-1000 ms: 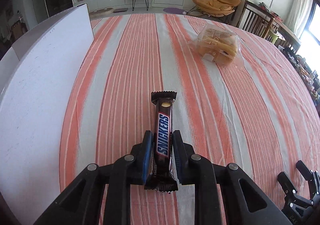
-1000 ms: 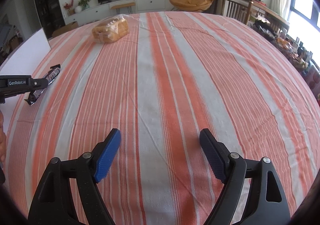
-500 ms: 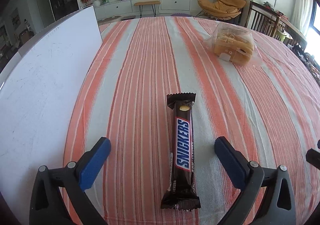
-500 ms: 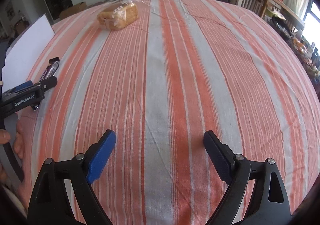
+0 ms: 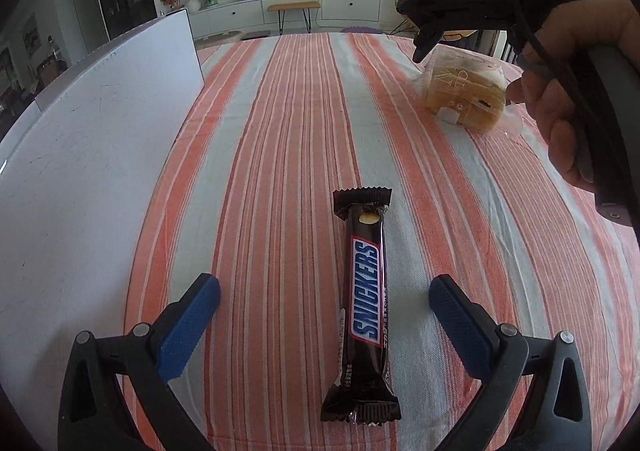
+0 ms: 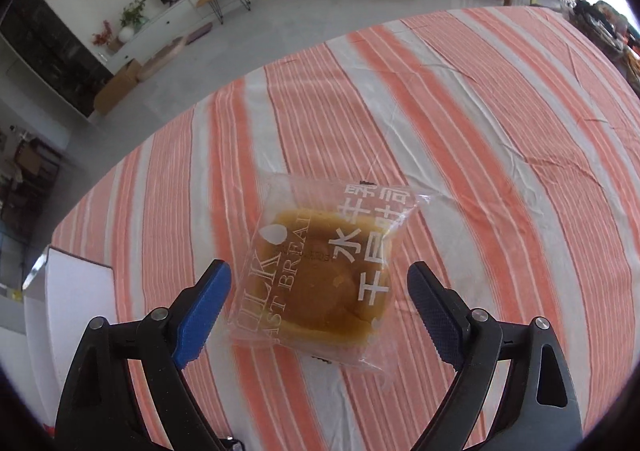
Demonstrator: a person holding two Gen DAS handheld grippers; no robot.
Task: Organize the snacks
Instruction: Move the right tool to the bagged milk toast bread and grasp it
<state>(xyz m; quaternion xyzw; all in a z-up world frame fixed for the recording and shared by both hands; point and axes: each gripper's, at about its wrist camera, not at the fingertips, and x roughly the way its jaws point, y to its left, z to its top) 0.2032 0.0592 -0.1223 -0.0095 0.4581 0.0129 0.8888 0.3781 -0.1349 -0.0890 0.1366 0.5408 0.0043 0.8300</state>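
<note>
Left gripper (image 5: 324, 315) stood wide, pads clear of the chocolate bar (image 5: 366, 307) on both sides. Its jaws had just been opening; the bar lay flat between them on the striped tablecloth (image 5: 280, 131), lengthwise, lower centre of the left wrist view, held by nothing.

Right gripper (image 6: 318, 307) was also wide, jaws having just opened a bit further, hanging over the bread packet (image 6: 320, 271). The packet sat between the pads at lower centre of the right wrist view, neither pad visibly touching it. In the left view the same gripper and the hand (image 5: 568, 91) holding it showed at upper right, above the packet.

Risks, as I judged them:
- The packet lay skewed to the jaws, one corner toward the right pad. Closing from there could catch only loose film at a corner, and the packet would then swing or slip out on the lift.
- Soft bread: squeeze hard and it crushes. Squeeze lightly and slick plastic slides.
- The right view was blurred, so height over the packet was unclear. Too low a descent could pinch tablecloth and drag it, shifting the bar as well.
- Withdrawing the left gripper off-line could clip the bar and spin it.
- A white board (image 5: 80, 171) stood at left of the left view, near the bar. A wide swing could hit it.
</note>
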